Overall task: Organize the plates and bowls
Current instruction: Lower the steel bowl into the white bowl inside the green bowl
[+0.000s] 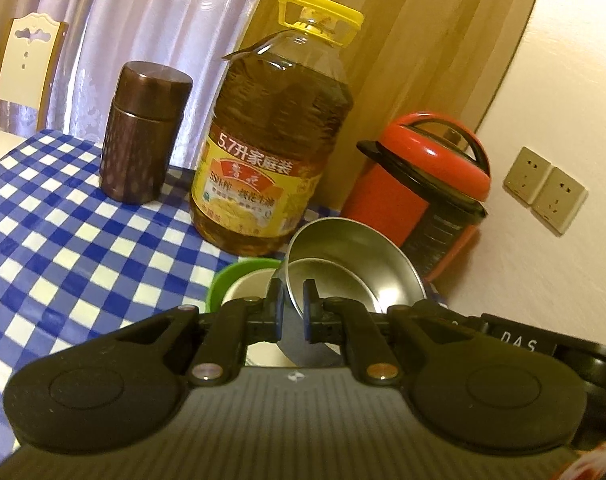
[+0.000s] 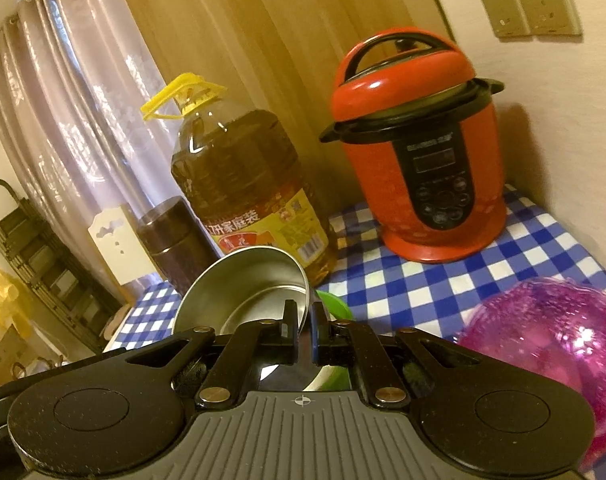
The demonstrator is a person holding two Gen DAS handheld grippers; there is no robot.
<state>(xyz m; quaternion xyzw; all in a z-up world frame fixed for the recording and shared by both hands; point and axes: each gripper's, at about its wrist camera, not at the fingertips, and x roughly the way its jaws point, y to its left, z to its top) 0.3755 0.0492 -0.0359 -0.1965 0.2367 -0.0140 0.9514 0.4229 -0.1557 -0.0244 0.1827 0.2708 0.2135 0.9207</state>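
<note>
Above the blue-checked tablecloth (image 1: 63,216), beside the oil bottle (image 1: 275,136), both grippers pinched a tilted stainless-steel bowl (image 1: 351,264) by its rim: left gripper (image 1: 293,300), right gripper (image 2: 305,320). Thin, stiff, slick metal appeared light; rim grips seemed likely to slip over the green bowl (image 1: 235,280).

Checked tabletop (image 1: 63,232) carries a brown canister (image 1: 143,132), an oil bottle (image 1: 275,136) beside it, a red pressure cooker (image 2: 419,152), and a purple ball (image 2: 543,328). Wall sockets (image 1: 545,190) sit nearby.
</note>
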